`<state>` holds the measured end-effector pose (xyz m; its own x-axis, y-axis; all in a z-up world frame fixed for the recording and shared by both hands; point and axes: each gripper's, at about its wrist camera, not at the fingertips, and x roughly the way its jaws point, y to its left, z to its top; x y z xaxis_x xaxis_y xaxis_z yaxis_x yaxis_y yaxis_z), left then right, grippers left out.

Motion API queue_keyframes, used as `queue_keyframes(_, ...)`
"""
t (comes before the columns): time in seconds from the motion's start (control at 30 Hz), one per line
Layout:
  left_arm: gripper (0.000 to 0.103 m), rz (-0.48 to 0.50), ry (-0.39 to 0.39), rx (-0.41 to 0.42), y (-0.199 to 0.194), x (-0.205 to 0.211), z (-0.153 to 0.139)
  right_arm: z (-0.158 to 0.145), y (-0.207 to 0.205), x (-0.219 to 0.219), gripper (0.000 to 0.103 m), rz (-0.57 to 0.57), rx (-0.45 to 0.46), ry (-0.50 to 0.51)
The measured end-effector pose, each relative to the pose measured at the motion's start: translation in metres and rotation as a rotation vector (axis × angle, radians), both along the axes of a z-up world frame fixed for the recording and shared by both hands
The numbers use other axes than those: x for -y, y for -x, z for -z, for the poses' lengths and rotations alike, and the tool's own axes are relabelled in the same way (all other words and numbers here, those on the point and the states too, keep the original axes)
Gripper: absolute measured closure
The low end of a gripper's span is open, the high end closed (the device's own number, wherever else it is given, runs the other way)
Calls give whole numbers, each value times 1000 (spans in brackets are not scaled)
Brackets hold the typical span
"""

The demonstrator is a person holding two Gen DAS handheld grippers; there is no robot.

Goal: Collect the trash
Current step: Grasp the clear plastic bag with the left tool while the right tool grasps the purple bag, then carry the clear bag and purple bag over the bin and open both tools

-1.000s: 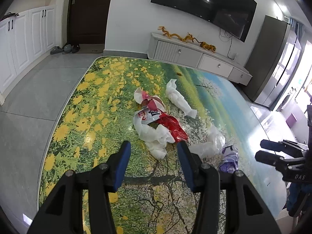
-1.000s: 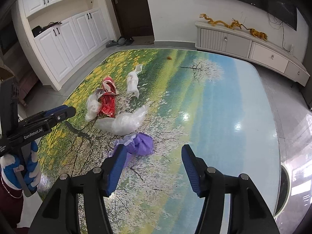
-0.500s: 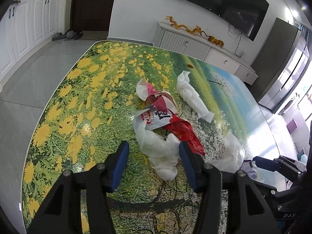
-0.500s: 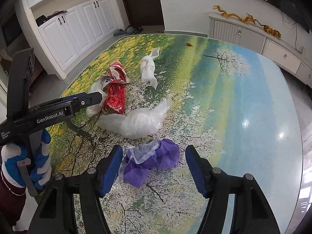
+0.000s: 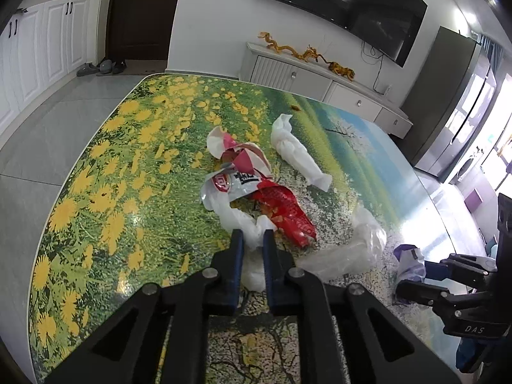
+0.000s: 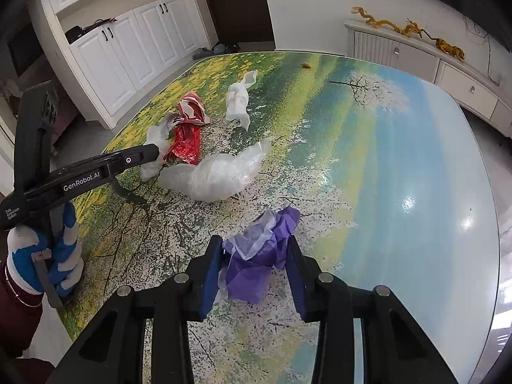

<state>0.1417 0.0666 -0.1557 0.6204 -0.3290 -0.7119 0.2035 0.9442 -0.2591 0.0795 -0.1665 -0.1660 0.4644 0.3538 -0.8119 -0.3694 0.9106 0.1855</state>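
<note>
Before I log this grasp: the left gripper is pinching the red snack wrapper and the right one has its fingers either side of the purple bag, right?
Not quite. The left wrist view shows the left gripper pinching the crumpled white bag; the red snack wrapper lies just beside it, ungripped. The right gripper does have its fingers either side of the purple bag.

I see a table (image 5: 105, 172) with a printed flower-meadow top. Behind it, a white low cabinet (image 5: 323, 84) carries golden dragon figurines (image 5: 307, 54) beneath a wall-mounted television (image 5: 339, 3). White cupboards (image 6: 128, 51) flank a dark door (image 5: 140, 16); slippers (image 5: 99, 68) lie beside it.
</note>
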Motion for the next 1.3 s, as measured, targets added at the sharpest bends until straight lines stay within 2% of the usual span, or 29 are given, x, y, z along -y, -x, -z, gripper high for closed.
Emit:
queue_keyframes(0.1,94,-3,-5,8,12,-2,-5,-1,7,5,71,2,5,-16)
queue_keyframes(0.3,94,-9,-15,44,33,6,-26,-9,12,24,72,43,42,-43)
queue_keyframes(0.47,94,83,-15,85,45,45,-47,-22,18,62,72,119,87,-58)
queue_keyframes(0.6,94,162,2,85,47,84,-55,-28,31,103,72,200,113,-64)
queue_keyframes(0.8,94,324,-21,92,46,162,-64,-31,52,187,72,363,130,-36)
queue_keyframes(1.0,94,533,-61,94,45,273,-69,-16,69,281,72,549,102,-4)
queue_keyframes(1.13,94,651,-72,68,46,352,-61,2,78,334,71,652,63,10)
queue_keyframes(1.3,92,736,-75,7,44,434,-42,24,80,377,68,724,14,25)
